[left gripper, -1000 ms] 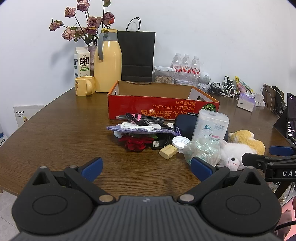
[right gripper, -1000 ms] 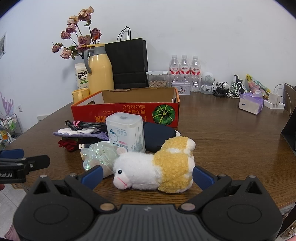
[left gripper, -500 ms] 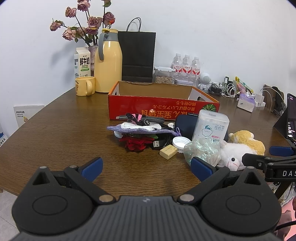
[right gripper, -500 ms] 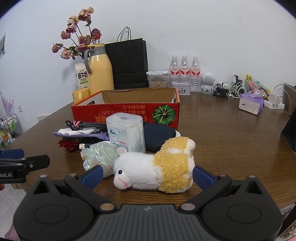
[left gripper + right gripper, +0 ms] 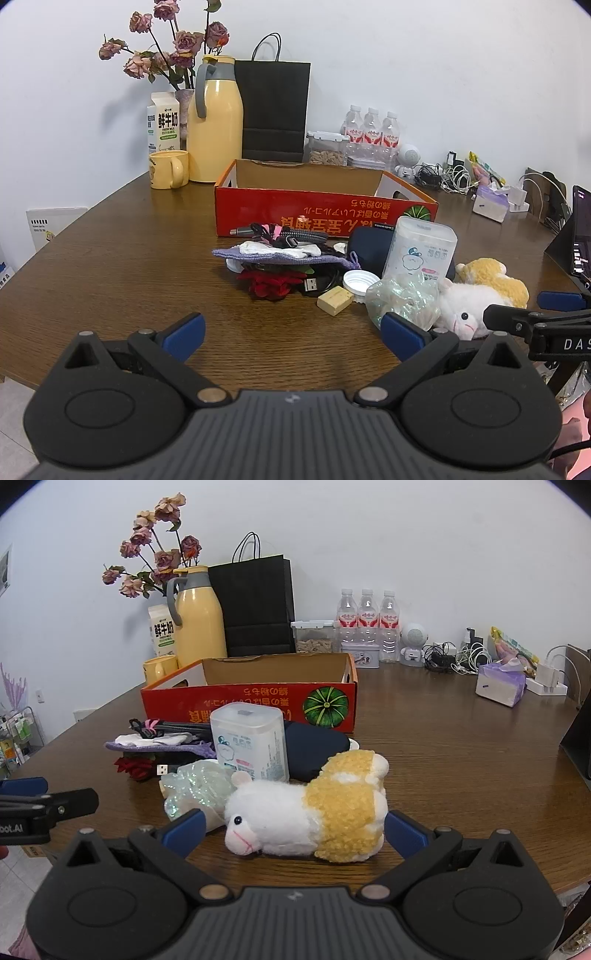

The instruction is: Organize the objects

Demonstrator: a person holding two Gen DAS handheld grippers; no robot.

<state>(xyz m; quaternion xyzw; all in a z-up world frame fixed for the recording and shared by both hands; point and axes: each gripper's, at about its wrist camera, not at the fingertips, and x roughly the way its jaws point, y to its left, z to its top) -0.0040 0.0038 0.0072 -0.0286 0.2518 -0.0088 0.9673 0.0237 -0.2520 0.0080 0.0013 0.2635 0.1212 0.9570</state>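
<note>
**Both grippers spread wide at the table edge, clutter in front of the box**

We hold the left gripper (image 5: 291, 334) released over bare wood of the table (image 5: 110, 266), its blue pads spread with nothing between them. Our right gripper (image 5: 293, 829) is equally wide apart, and the plush sheep (image 5: 310, 808) lies on its side just beyond the pads, not gripped.

The left view shows what the right hides: a white cap (image 5: 357, 281), a tan block (image 5: 335, 301) and a USB plug beside the red flower (image 5: 269, 284), all near the purple pouch (image 5: 280, 256). The right view shows the sheep whole, and the dark case (image 5: 314, 747) behind the clear tub (image 5: 251, 744). The crinkled plastic (image 5: 197, 786) seems to touch the sheep's head, though we cannot be sure. The red box (image 5: 325, 214) stands open behind the pile.
</note>
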